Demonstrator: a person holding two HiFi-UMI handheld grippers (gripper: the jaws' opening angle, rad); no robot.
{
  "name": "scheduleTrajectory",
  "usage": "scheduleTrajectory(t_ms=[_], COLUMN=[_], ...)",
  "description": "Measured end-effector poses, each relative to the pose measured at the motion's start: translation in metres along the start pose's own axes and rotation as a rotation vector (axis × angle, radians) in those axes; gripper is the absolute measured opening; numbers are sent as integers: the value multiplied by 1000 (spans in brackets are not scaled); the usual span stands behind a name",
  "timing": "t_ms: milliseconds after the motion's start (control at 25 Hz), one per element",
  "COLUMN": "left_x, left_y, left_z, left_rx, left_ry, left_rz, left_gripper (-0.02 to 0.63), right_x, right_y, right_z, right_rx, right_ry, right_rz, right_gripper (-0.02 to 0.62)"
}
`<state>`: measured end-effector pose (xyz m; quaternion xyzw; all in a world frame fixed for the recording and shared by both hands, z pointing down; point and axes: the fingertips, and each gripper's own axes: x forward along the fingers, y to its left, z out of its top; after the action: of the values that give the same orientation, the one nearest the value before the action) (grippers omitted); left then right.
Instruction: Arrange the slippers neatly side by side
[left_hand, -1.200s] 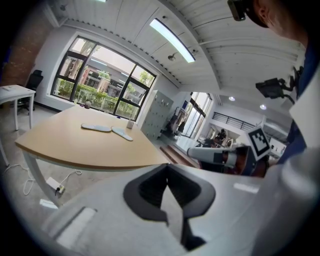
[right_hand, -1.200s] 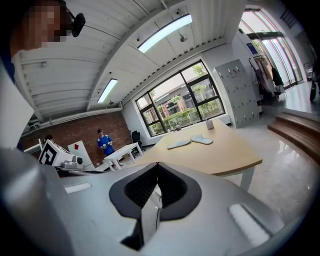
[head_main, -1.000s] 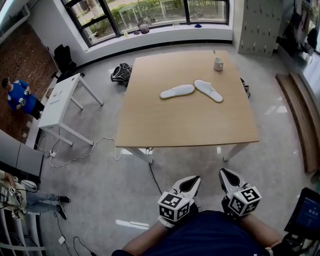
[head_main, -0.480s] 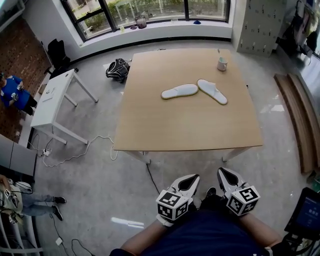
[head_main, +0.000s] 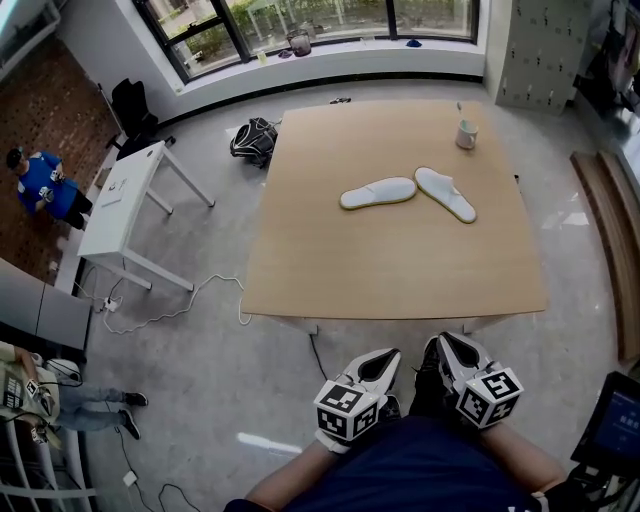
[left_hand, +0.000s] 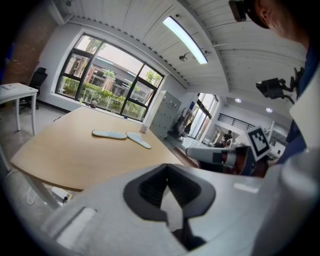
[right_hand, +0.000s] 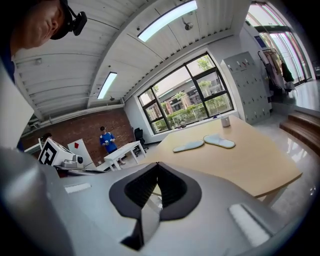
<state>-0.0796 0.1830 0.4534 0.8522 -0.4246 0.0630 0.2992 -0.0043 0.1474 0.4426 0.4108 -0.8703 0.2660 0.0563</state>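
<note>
Left gripper and right gripper: jaws together on both, nothing between them. Both are held off the table, just short of its near edge.

Left slipper lies in the table's far half, roughly along the far edge. Right slipper is angled toward the right edge, and their inner ends nearly meet. Mug stands near the far right corner.

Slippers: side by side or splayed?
Splayed: left slipper and right slipper form a V on the table, not parallel.
</note>
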Motion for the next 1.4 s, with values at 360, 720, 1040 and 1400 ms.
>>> scheduleTrajectory(t_ms=[360,720,1040,1400], left_x=[59,140,198,229], left_y=[27,35,47,91], left_z=[38,73,102,125], left_rx=[12,9,34,275], left_ry=[6,26,42,125], left_rz=[35,25,74,197], left_gripper=[5,6,44,94], right_x=[50,85,116,143], right_y=[-50,-119,-173,-233], right_z=[37,79,103,113], right_rx=[17,41,26,-50], right_ry=[6,21,64,97], right_rz=[42,62,102,93], right_gripper=[11,11,71,135])
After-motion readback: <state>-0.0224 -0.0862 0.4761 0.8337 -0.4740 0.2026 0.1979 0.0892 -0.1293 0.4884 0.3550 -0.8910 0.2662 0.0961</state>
